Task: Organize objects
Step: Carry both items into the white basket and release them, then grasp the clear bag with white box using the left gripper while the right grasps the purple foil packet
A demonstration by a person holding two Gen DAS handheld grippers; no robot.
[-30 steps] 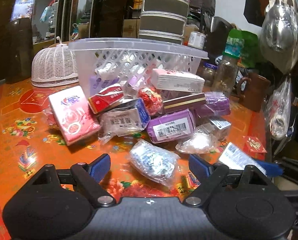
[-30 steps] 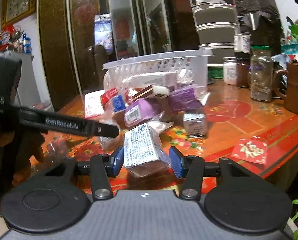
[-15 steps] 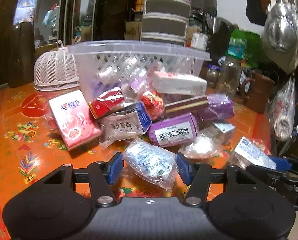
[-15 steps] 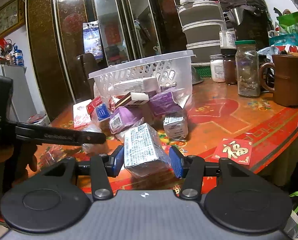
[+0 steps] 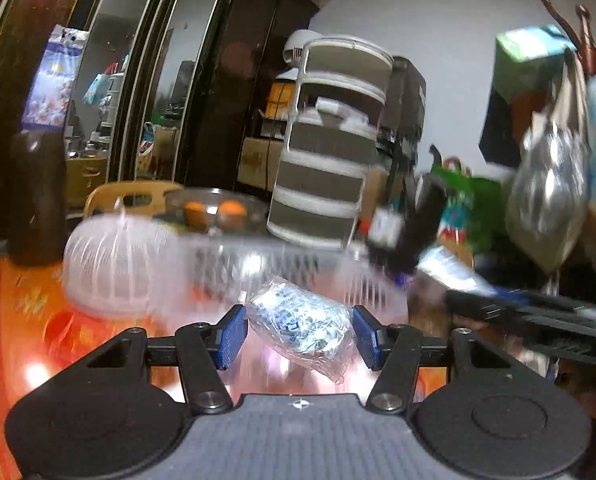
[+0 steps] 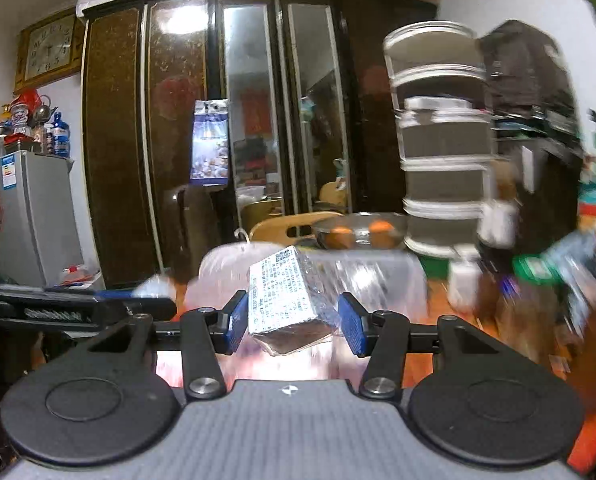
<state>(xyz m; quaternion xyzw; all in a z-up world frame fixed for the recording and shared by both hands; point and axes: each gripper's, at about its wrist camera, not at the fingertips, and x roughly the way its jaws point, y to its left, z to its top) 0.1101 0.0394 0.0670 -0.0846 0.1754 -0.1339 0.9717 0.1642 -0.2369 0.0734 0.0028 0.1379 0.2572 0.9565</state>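
Left wrist view: the left hand-held gripper (image 5: 300, 336) pinches a crinkly clear packet (image 5: 302, 330), lifted near the white basket (image 5: 290, 276), probably for dropping in.

Right wrist view: the right hand-held gripper (image 6: 290, 326) clamps a foil-wrapped block (image 6: 284, 300), raised likewise before that basket (image 6: 378, 280).

We list clear packet (image 5: 301, 328) with blue-white print, blue gripper pads (image 5: 230, 336), white-labelled brown block (image 6: 286, 304), grey-and-white striped containers (image 5: 326, 160), orange-red table (image 5: 14, 304).
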